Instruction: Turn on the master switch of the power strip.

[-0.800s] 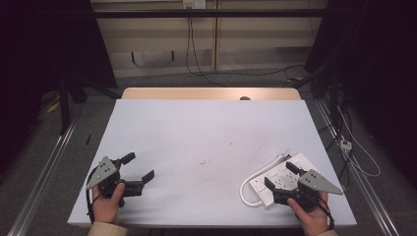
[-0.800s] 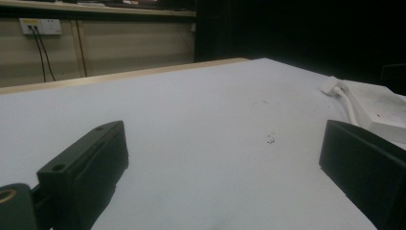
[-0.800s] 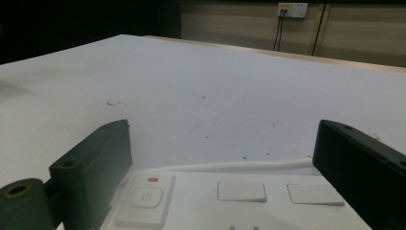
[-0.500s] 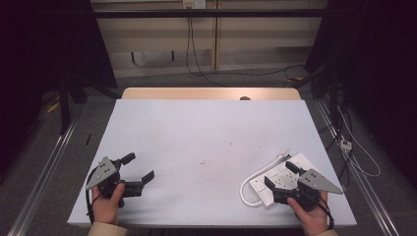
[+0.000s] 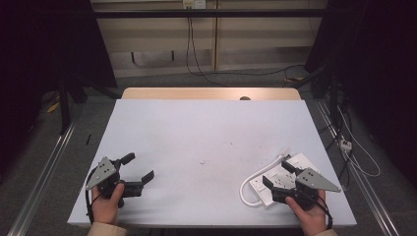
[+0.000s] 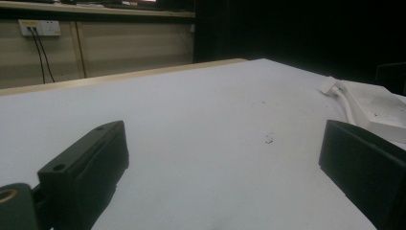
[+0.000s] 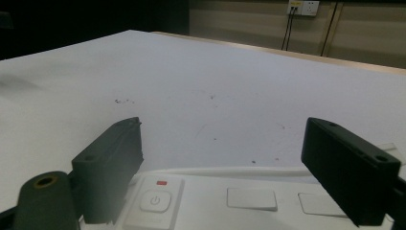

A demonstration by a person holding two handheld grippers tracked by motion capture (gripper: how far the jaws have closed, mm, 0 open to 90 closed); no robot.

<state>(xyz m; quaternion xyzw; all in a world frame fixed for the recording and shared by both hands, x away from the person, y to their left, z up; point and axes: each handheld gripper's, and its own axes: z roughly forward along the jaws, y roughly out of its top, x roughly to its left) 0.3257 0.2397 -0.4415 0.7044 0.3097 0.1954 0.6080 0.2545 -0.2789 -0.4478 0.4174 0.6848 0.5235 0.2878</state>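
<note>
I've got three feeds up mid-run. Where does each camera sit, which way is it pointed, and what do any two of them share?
High view: fixed above the person's side, looking forward and down on the white table; both hands, left gripper and right gripper enter from the bottom.
Left gripper view: rides low on the left gripper, looking across the table between its open jaws.
Right gripper view: rides on the right gripper, open jaws over the power strip, facing the far wall.
Shared: the power strip appears in all three views.
</note>
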